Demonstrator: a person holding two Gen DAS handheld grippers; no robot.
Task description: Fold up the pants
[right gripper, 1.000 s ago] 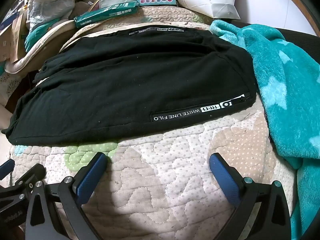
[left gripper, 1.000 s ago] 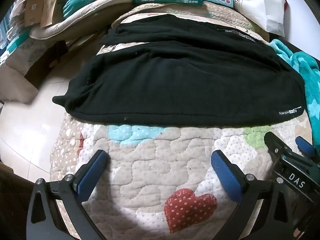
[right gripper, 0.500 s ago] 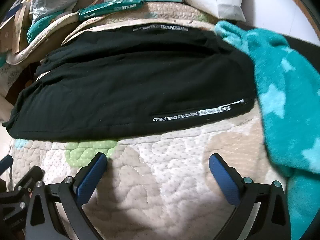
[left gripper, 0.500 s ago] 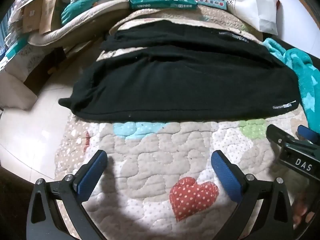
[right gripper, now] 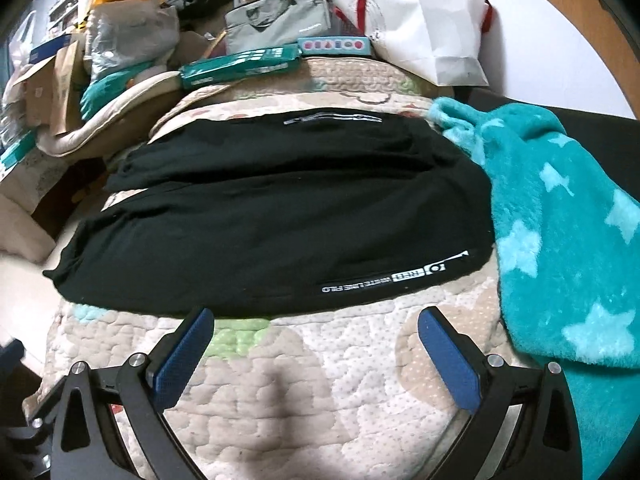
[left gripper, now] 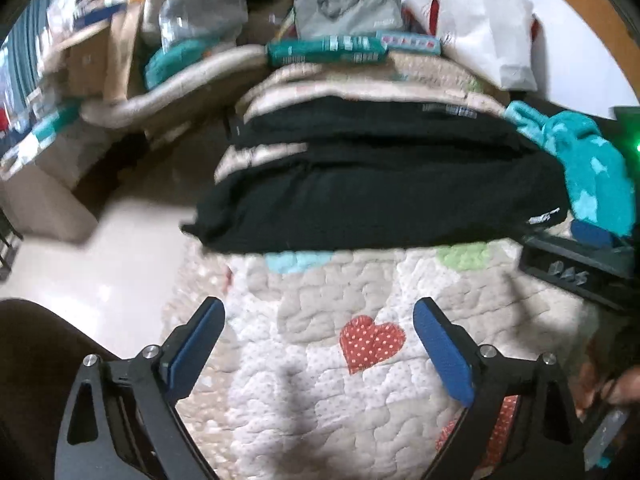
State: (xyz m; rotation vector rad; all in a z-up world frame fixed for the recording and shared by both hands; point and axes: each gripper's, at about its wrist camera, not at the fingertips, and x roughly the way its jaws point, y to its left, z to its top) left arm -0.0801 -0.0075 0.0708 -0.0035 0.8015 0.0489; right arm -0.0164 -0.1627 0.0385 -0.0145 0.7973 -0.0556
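Observation:
Black pants (left gripper: 380, 196) lie flat across a quilted bed cover (left gripper: 320, 380), legs side by side, with white lettering near the right hem (right gripper: 396, 278). My left gripper (left gripper: 318, 320) hovers over the bare quilt short of the pants' near edge; its jaws are wide and closing, with nothing between them. My right gripper (right gripper: 316, 328) is open and empty, its fingertips just short of the near edge of the pants (right gripper: 280, 220). In the left wrist view the right gripper (left gripper: 576, 268) shows at the right edge.
A teal star blanket (right gripper: 560, 240) lies against the pants' right side. A green box (right gripper: 240, 66), a grey bag (right gripper: 280, 16) and a white paper bag (right gripper: 428, 28) crowd the far end. Pale floor (left gripper: 100, 260) drops off to the left.
Both grippers have risen and drawn back from the pants, so the pants sit farther off in each view. The left jaws stand slightly narrower. The pants have not moved.

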